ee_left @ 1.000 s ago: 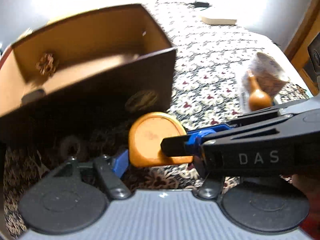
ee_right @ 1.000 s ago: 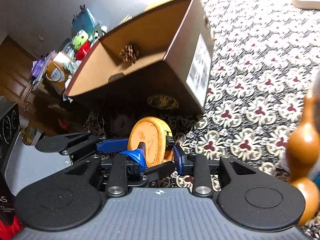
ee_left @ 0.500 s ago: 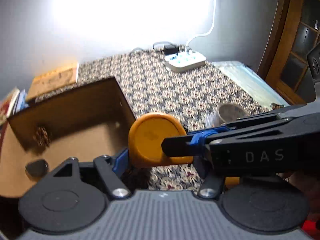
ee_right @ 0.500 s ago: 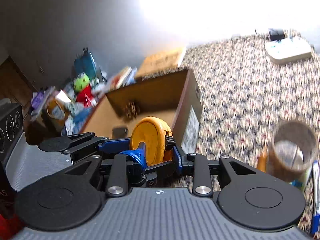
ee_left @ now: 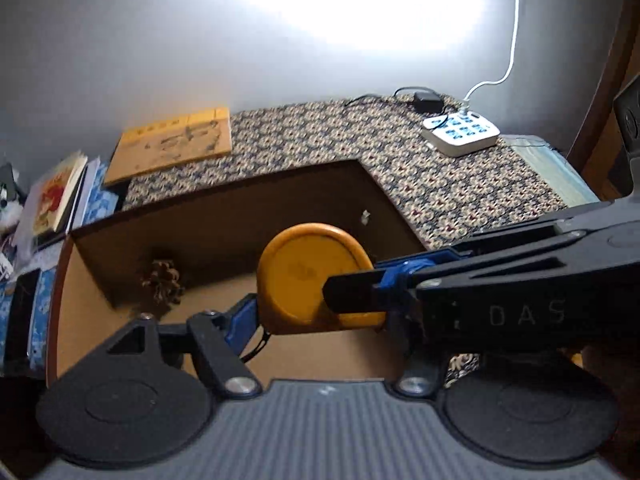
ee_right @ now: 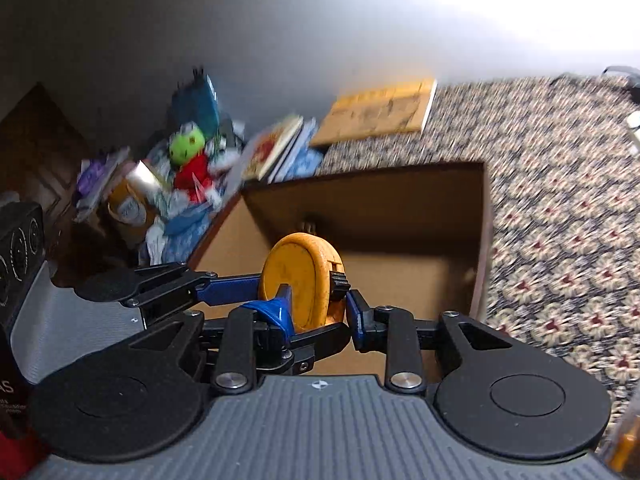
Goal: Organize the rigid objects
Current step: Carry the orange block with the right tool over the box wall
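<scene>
scuffed round orange tape measure [ee_left: 310, 278] over cardboard box [ee_left: 248, 204].

Left tool [ee_left: 316, 308] and right tool [ee_right: 316, 304] crossed, both clamped shut.

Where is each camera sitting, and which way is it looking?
Left wrist: sits on the left gripper, looking forward and down into the cardboard box with a pine cone; its own blue finger shows, and the right gripper reaches in from the right.
Right wrist: sits on the right gripper, looking down into the same box; both its fingers show, with the left gripper coming in from the left.
Shared: the yellow tape measure both clamp, the box, the yellow book.
</scene>
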The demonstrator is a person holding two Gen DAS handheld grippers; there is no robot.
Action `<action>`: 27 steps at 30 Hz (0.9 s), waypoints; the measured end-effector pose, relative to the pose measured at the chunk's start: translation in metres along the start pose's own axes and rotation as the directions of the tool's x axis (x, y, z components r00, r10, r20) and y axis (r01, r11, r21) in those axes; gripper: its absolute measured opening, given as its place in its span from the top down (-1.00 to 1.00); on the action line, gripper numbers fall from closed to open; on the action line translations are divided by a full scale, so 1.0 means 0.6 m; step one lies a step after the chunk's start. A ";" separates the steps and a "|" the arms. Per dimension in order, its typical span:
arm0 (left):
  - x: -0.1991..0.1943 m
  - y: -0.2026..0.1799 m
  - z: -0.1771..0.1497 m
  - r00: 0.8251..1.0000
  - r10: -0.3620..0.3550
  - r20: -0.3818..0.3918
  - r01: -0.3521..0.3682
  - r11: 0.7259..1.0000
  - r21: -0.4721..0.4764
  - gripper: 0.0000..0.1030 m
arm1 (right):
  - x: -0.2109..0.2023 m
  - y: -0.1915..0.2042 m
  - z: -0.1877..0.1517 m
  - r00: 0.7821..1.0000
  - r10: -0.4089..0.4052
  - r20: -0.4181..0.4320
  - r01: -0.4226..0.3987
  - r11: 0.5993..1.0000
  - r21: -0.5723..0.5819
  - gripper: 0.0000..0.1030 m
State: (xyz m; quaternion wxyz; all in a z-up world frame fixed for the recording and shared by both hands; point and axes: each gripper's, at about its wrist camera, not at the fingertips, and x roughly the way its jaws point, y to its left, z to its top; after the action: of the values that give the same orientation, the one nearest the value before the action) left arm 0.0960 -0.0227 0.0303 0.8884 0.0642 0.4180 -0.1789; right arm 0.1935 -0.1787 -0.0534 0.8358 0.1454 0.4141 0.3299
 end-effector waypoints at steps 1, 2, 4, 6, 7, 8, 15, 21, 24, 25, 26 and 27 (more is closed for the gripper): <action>0.011 0.015 -0.005 0.999 -0.001 -0.034 0.000 1.000 -0.016 -0.22 | 0.019 0.002 0.000 0.999 0.004 -0.042 -0.004 1.000 0.001 0.77; 0.023 0.028 -0.010 0.998 -0.002 -0.065 0.000 1.000 -0.029 -0.22 | 0.034 0.005 -0.002 0.997 0.009 -0.080 -0.009 1.000 0.000 0.77; 0.042 0.052 -0.018 0.992 -0.002 -0.130 -0.004 0.999 -0.051 -0.22 | 0.072 0.010 0.001 0.987 0.021 -0.162 -0.020 1.000 0.005 0.77; 0.055 0.074 -0.027 0.982 -0.005 -0.188 -0.008 0.998 -0.069 -0.22 | 0.104 0.016 0.002 0.971 0.030 -0.236 -0.027 0.999 0.018 0.77; 0.063 0.084 -0.031 0.976 -0.009 -0.217 -0.009 0.997 -0.081 -0.22 | 0.118 0.020 0.006 0.963 0.033 -0.269 -0.027 0.999 0.024 0.77; 0.070 0.094 -0.034 0.969 -0.012 -0.245 -0.010 0.996 -0.091 -0.22 | 0.132 0.022 0.007 0.954 0.035 -0.299 -0.027 0.999 0.029 0.77; 0.107 0.155 -0.044 0.915 -0.048 -0.401 -0.011 0.990 -0.142 -0.22 | 0.203 0.030 0.017 0.890 0.078 -0.450 -0.029 0.993 0.114 0.77; 0.126 0.192 -0.058 0.875 -0.096 -0.474 0.007 0.983 -0.185 -0.24 | 0.230 0.032 0.011 0.855 0.095 -0.511 -0.011 0.986 0.165 0.76; 0.124 0.197 -0.061 0.874 -0.106 -0.475 0.018 0.982 -0.187 -0.27 | 0.231 0.035 0.012 0.852 0.076 -0.519 0.013 0.986 0.166 0.76; 0.121 0.198 -0.061 0.877 -0.107 -0.468 0.021 0.982 -0.185 -0.31 | 0.232 0.035 0.013 0.851 0.070 -0.520 0.021 0.986 0.168 0.76; 0.117 0.200 -0.060 0.880 -0.110 -0.462 0.025 0.982 -0.186 -0.33 | 0.232 0.033 0.013 0.850 0.079 -0.521 0.020 0.983 0.182 0.74; 0.114 0.202 -0.059 0.882 -0.114 -0.457 0.028 0.981 -0.190 -0.35 | 0.232 0.033 0.013 0.850 0.074 -0.521 0.028 0.982 0.186 0.74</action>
State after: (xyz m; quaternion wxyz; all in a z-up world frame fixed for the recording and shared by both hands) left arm 0.1557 0.0813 -0.0490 0.7571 0.0105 0.6351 -0.1527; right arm 0.2523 -0.0705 -0.1216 0.6692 0.1324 0.6541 0.3266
